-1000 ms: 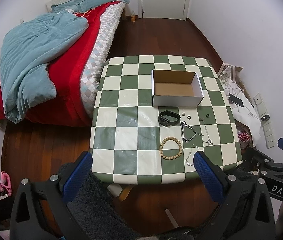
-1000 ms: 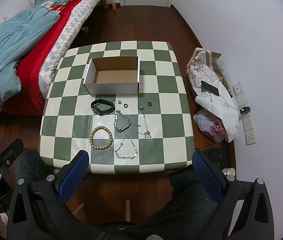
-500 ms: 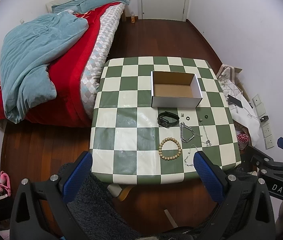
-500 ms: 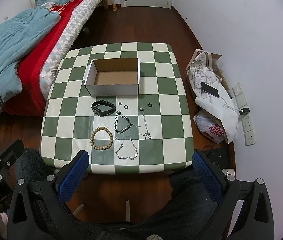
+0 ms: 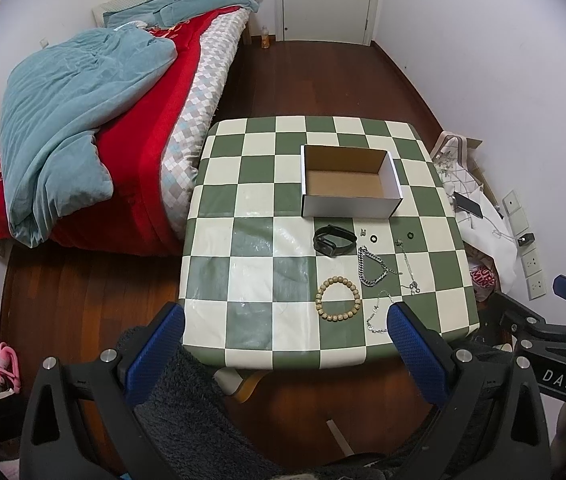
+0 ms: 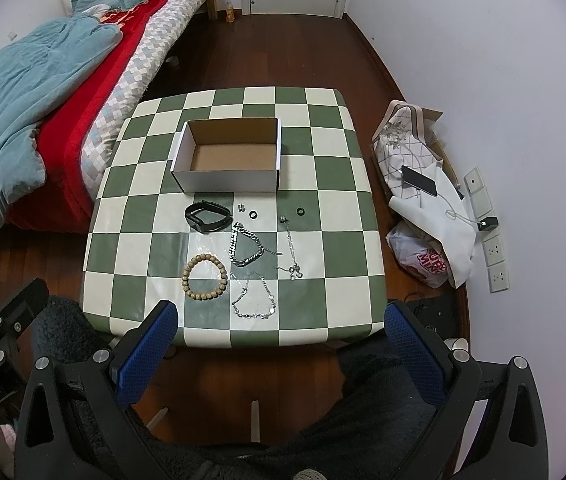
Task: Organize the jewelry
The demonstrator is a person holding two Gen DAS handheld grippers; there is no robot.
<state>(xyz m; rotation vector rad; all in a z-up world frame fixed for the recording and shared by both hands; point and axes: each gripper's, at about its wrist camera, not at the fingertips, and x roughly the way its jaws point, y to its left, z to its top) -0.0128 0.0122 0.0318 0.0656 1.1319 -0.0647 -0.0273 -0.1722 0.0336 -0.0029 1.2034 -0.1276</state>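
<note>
Both grippers, left (image 5: 285, 338) & right (image 6: 279, 334), gape wide, empty, above table's near edge. Jewelry lies just in front of empty cardboard box (image 6: 229, 160). Start w/ bead bracelet (image 6: 204, 277): pinch one side, lift clear of chains nearby.

A green-and-cream checked tablecloth (image 6: 335, 184) carried a white cardboard box (image 6: 227, 181), brown inside, with tan beads (image 6: 204, 277) at its six o'clock and a black band (image 6: 207, 217).
</note>
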